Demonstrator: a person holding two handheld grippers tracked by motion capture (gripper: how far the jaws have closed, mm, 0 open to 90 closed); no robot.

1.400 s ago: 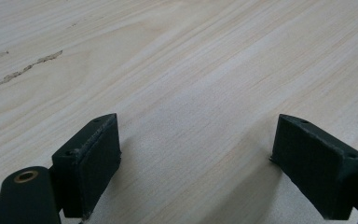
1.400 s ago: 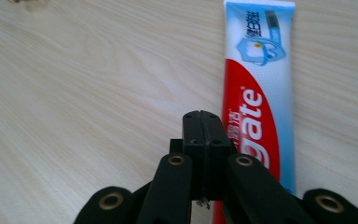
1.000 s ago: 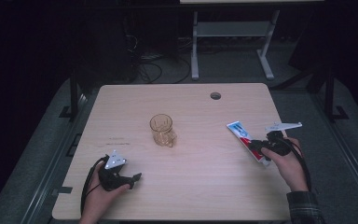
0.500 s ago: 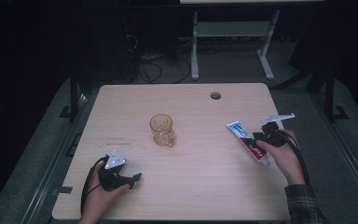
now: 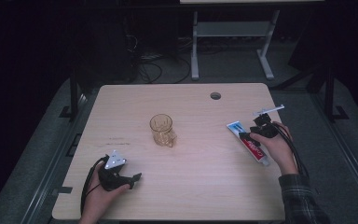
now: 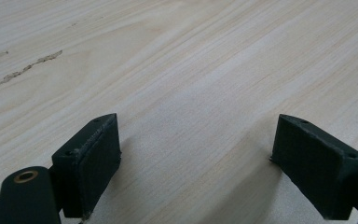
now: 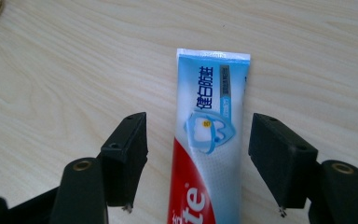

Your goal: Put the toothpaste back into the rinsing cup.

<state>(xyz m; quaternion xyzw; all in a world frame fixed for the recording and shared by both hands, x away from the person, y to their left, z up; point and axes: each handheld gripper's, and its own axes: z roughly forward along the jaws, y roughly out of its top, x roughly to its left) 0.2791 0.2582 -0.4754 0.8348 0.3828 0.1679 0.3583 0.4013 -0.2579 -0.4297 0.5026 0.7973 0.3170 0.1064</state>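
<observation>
- Pale wooden table [image 5: 196, 196]: toothpaste tube [image 7: 207, 140] lies flat near its right edge.
- Your right gripper [image 7: 200, 161] straddles it, jaws just opening, nothing pinched.
- Left gripper [image 6: 196, 158] rests spread, empty.
- Tube is light, soft, slick; pinch mid-body.

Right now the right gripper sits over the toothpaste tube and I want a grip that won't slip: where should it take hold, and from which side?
Grip the toothpaste tube across its flat mid-body, coming straight down from above. It lies flat on the table, lengthwise between the right gripper jaws, which have just been opening and stand clear on both long edges. The crimped end is probably too thin to hold.
</observation>
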